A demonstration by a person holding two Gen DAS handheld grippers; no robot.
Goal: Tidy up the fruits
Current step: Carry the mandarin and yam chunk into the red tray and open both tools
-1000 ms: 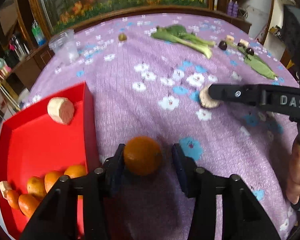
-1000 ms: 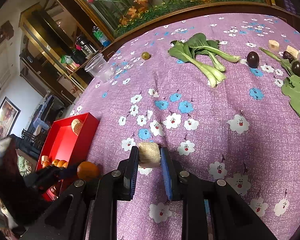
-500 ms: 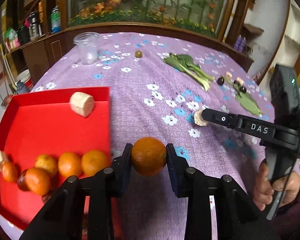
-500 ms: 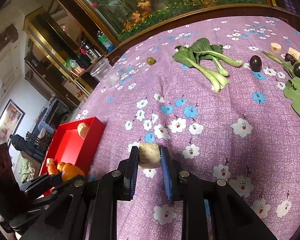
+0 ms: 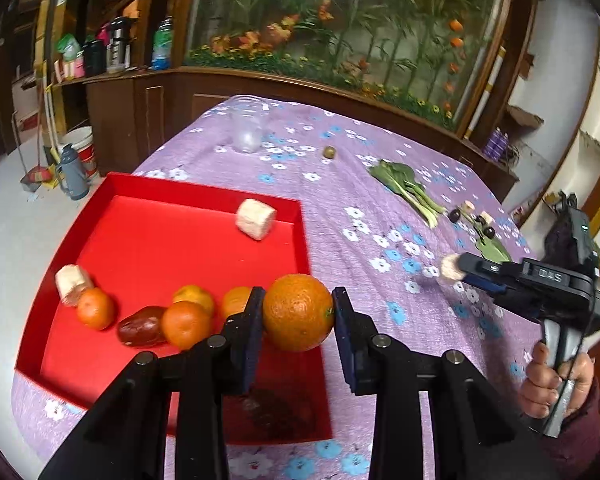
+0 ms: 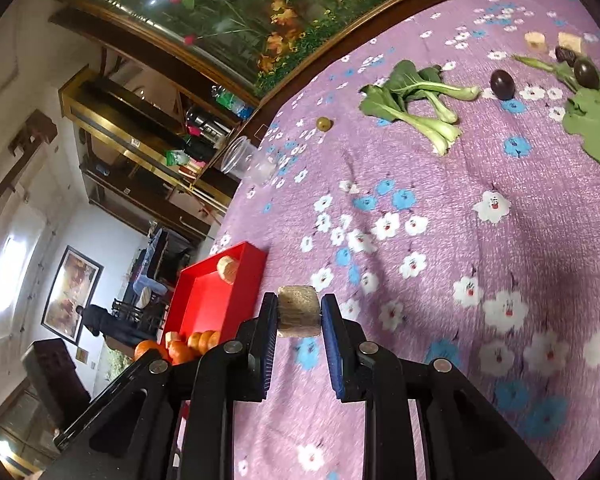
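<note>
My left gripper (image 5: 298, 316) is shut on an orange (image 5: 298, 312) and holds it in the air above the right edge of the red tray (image 5: 156, 232). The tray holds several small oranges (image 5: 186, 324), a brown date (image 5: 140, 330) and two beige cut chunks (image 5: 255, 218). My right gripper (image 6: 299, 320) is shut on a beige cut chunk (image 6: 298, 311) and holds it above the purple cloth, right of the tray (image 6: 204, 300). It also shows in the left wrist view (image 5: 452, 268).
On the purple flowered cloth (image 6: 500, 280) lie bok choy (image 6: 416, 96), dark round fruits (image 6: 502, 84), a leaf (image 6: 596, 120), small beige pieces (image 6: 536, 40), a green fruit (image 6: 323, 123) and a clear cup (image 6: 244, 160). A wooden cabinet (image 5: 140, 108) stands behind the table.
My left gripper has closed on the orange, lifted it off the cloth and carried it left over the tray's edge. My right gripper has lifted its chunk and tilted.
</note>
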